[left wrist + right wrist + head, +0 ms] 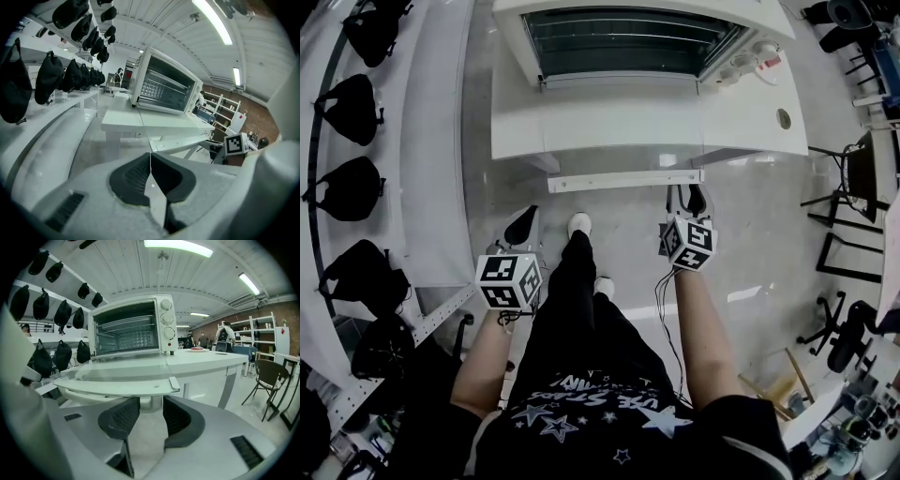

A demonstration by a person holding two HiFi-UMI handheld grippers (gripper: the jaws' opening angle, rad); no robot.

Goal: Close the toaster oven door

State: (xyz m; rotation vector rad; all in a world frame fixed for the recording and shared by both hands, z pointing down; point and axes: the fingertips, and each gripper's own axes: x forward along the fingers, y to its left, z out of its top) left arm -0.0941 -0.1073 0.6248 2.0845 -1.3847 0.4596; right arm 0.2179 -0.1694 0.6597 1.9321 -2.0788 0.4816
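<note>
A white table point(750, 122) in a workshop carries the toaster oven point(628, 37), its door point(122, 373) dropped flat toward the person, with the handle point(628, 178) running left to right. The right gripper point(686, 199) sits just below the handle's right end, jaws partly apart and clamping nothing. The left gripper point(522, 225) — jaws together, empty — hangs farther off.

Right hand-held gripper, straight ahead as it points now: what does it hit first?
Probably the handle bar of the open toaster oven door, just ahead of its parted jaws and slightly above; depth is unclear, so it could pass under.
</note>
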